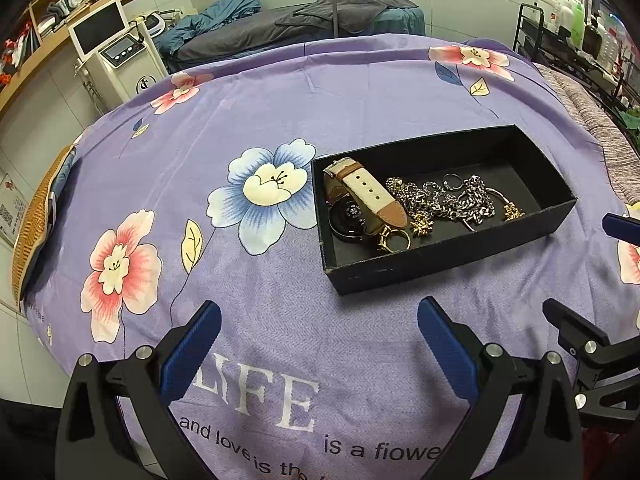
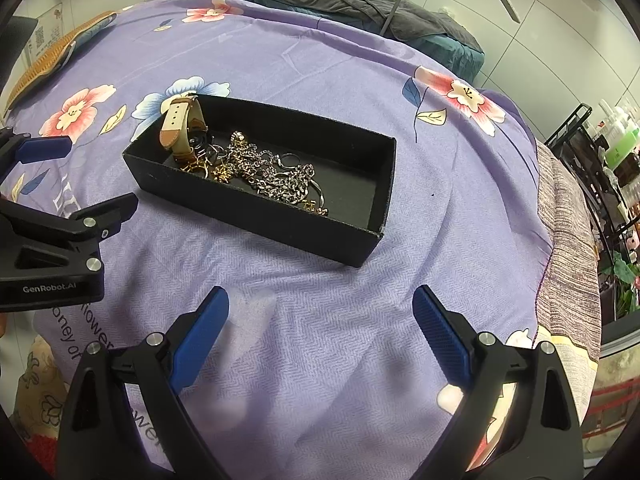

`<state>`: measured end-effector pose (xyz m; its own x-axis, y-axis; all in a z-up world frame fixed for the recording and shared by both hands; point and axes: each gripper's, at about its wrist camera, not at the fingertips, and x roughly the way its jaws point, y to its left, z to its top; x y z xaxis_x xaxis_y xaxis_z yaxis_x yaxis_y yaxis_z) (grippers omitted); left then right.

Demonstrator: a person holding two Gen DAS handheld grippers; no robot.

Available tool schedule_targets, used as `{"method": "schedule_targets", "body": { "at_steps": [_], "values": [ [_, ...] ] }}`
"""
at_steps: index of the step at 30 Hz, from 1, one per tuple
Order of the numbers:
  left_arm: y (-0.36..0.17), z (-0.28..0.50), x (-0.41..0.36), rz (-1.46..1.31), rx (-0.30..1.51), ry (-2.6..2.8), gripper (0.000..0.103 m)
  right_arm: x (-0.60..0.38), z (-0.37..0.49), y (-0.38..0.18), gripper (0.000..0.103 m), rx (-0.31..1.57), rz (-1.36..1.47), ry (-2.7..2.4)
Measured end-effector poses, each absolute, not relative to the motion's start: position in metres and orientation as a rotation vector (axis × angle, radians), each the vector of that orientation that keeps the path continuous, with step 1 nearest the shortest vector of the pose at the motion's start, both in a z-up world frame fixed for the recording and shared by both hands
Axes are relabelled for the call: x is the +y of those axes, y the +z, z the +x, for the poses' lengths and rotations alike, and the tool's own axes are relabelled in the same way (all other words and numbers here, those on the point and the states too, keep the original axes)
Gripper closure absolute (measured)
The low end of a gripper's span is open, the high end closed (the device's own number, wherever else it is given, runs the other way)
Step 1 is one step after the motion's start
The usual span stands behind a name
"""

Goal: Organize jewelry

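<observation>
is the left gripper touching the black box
Apart. In the left wrist view the left gripper, jaws open, sits short of the black box, with bare purple cloth between them.

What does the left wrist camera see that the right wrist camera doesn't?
Only the left wrist view shows the white machine with a screen and the watch's round dark face. Only the right wrist view shows the "GenRobot.AI" label on the left gripper's body. Both show the black box holding a watch and tangled chains on the purple floral sheet.
</observation>
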<state>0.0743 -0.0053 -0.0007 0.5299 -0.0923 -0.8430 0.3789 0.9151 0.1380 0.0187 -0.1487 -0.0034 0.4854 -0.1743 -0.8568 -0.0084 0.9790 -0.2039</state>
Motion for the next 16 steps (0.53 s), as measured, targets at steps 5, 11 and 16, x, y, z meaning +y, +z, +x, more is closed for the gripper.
{"method": "schedule_targets", "body": {
  "at_steps": [5, 11, 16],
  "values": [
    [-0.0015, 0.0735, -0.0077, 0.33, 0.968, -0.297, 0.006, -0.1485, 0.0186, -0.0042, 0.011, 1.064, -0.19, -0.104],
    [-0.0027, 0.0741, -0.0093, 0.345, 0.969, -0.287, 0.006, -0.149, 0.019, -0.0037, 0.011, 1.063, -0.192, -0.104],
    [-0.0027, 0.0731, -0.01, 0.349, 0.967, -0.291, 0.006, -0.1485, 0.0188, -0.0035, 0.011, 1.065, -0.194, -0.105]
  ]
}}
